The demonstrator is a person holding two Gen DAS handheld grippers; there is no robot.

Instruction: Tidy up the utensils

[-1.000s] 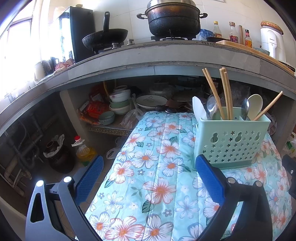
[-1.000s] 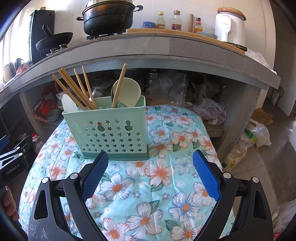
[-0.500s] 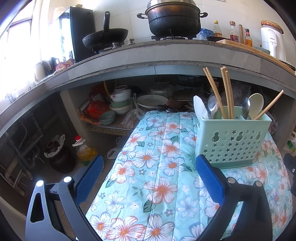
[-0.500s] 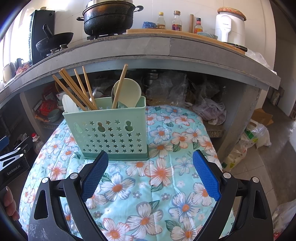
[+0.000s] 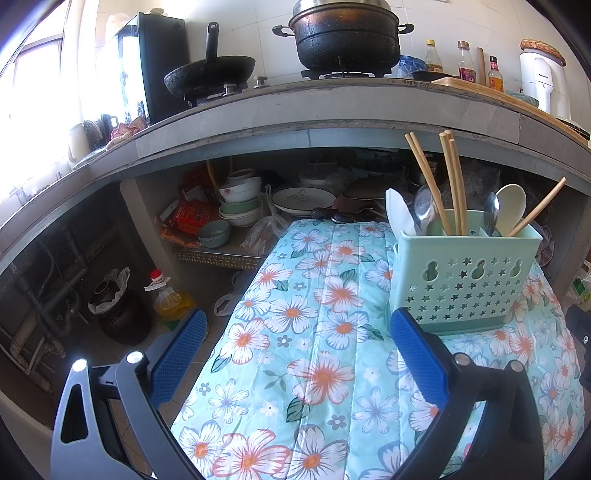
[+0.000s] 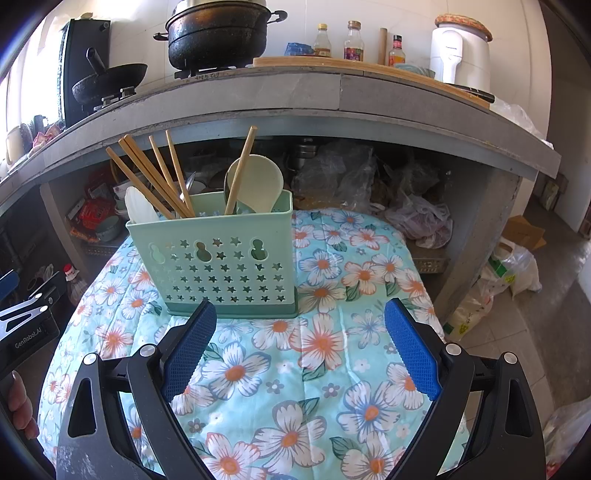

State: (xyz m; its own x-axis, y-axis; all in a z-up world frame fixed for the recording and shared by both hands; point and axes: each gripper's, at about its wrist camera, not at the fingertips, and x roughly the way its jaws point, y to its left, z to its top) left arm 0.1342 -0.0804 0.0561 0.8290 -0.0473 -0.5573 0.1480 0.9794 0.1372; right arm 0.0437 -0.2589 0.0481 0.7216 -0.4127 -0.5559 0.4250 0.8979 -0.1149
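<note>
A mint-green perforated utensil caddy (image 5: 463, 275) stands upright on the floral cloth (image 5: 314, 332); it also shows in the right wrist view (image 6: 225, 266). It holds wooden chopsticks (image 6: 155, 177), a pale rice paddle (image 6: 256, 184), white spoons (image 5: 400, 216) and metal spoons (image 5: 424, 210). My left gripper (image 5: 295, 330) is open and empty, to the caddy's left. My right gripper (image 6: 299, 325) is open and empty, just in front of the caddy's right end. The left gripper's body (image 6: 26, 325) shows at the right view's left edge.
A concrete counter (image 5: 332, 114) overhangs the table's far side, with a black pot (image 5: 343, 33) and wok (image 5: 210, 74) on it. Bowls and plates (image 5: 240, 206) sit on the shelf beneath. An oil bottle (image 5: 170, 299) and bags (image 6: 509, 273) stand on the floor.
The left wrist view has shifted slightly, so the caddy sits a little further right and lower in it. The right gripper has barely moved. Both stay open.
</note>
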